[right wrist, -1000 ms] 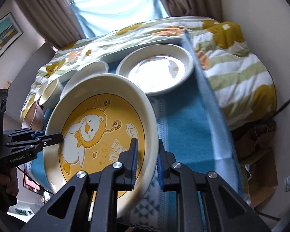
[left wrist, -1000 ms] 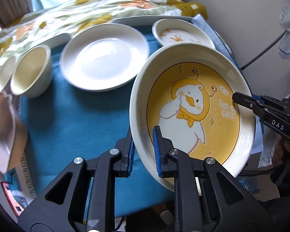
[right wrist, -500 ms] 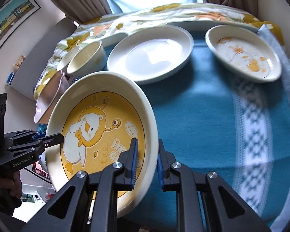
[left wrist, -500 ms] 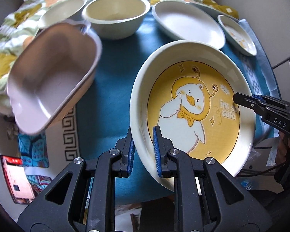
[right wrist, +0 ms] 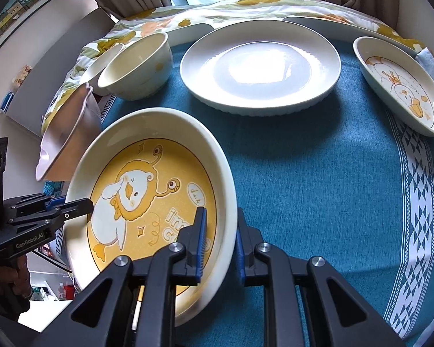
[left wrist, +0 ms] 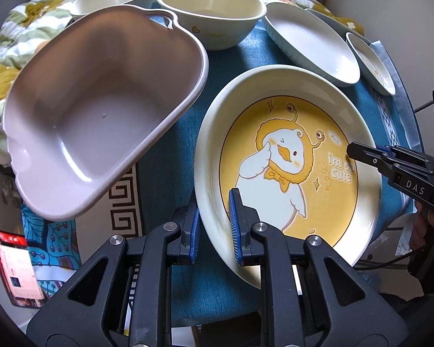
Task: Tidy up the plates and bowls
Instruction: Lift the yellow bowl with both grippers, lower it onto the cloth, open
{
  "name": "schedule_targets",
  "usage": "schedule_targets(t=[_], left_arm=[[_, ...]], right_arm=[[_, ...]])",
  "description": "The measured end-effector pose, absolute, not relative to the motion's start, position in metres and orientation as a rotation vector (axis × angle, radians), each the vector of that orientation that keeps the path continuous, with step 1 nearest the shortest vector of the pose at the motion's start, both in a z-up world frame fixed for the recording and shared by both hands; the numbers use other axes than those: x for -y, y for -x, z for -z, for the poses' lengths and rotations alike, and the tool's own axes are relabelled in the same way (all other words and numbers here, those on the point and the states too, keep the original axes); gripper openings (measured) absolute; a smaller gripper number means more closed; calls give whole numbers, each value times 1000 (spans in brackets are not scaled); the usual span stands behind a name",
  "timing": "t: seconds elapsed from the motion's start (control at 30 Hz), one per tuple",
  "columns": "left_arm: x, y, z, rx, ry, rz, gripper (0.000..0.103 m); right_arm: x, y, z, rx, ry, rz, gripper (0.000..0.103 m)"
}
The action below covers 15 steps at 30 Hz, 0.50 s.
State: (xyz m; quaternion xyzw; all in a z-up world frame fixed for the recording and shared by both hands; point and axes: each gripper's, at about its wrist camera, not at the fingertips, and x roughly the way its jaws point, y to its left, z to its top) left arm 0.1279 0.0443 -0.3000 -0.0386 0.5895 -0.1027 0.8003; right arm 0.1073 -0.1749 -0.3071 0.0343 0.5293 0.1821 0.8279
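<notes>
Starting at the left, the mauve tub sits tilted at the bench's left edge, its mouth turned toward the plate, and that slant reads as an invitation for dishes to go in, though that is my guess. Behind it stand two cream bowls, side by side near the floral quilt. Now the left gripper: jaws nearly together, blue pads nipping the near-left rim of the duck plate, one pad inside, one under the lip. The plate hangs tipped above the teal cloth, carried by two opposite points on its rim, a sensible hold for a wide, heavy dish that would swing from one pinch. Across it the right gripper is likewise squeezed tight on the opposite rim, pads either side of the wall. Further right, the white plate lies flat on the cloth, well apart from the carried one, and the small duck dish rests at the far right corner. I'd say this plate is headed for the tub or a stack; which, I cannot tell.
</notes>
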Motion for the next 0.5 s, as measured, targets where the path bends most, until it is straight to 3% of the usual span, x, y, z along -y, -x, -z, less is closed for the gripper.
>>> schedule_targets(t=[0.5], left_arm=[[-40,-128,299,-1233,82,204,15]], right_arm=[[169,-109,307,-1136,-45,-389,16]])
